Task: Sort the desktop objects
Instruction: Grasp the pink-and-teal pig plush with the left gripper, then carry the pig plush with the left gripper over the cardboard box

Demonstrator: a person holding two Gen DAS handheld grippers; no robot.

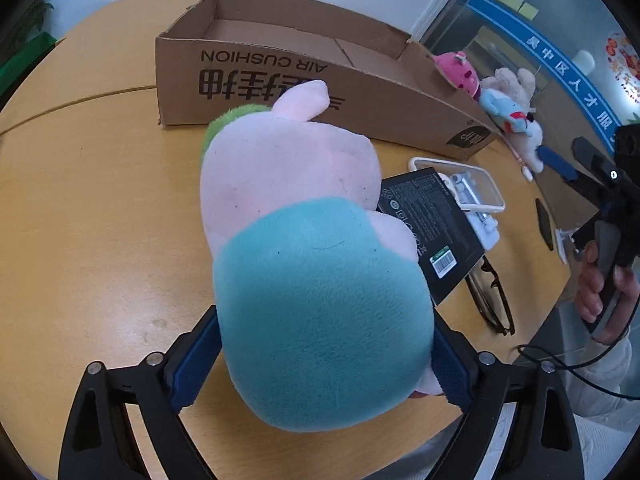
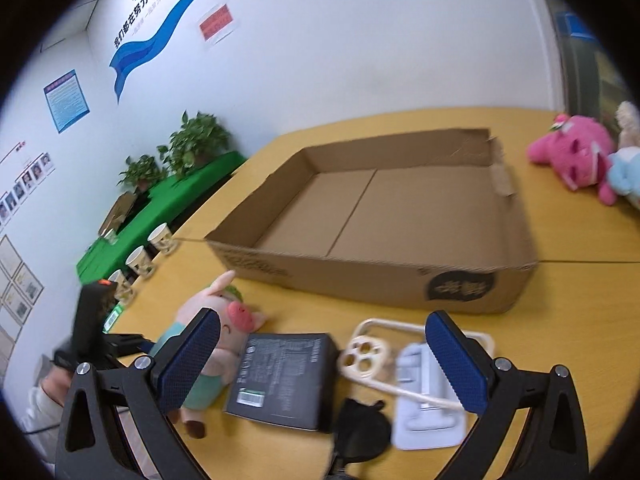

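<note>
My left gripper (image 1: 320, 364) is shut on a pink pig plush in a teal shirt (image 1: 304, 240), its blue pads pressing the plush's body just above the wooden table (image 1: 92, 208). The plush also shows in the right wrist view (image 2: 224, 320), lying beside a black box (image 2: 282, 380). My right gripper (image 2: 324, 360) is open and empty, hovering over the black box, a cream phone case (image 2: 368, 354) and a white stand (image 2: 424, 396). An open cardboard box (image 2: 384, 216) stands behind them, with nothing in it.
Dark glasses (image 1: 492, 300) lie near the table's front edge. A pink plush (image 2: 576, 152) and a blue and white plush (image 1: 516, 116) sit right of the cardboard box. Paper cups (image 2: 140, 260) and potted plants (image 2: 192, 140) stand at the left.
</note>
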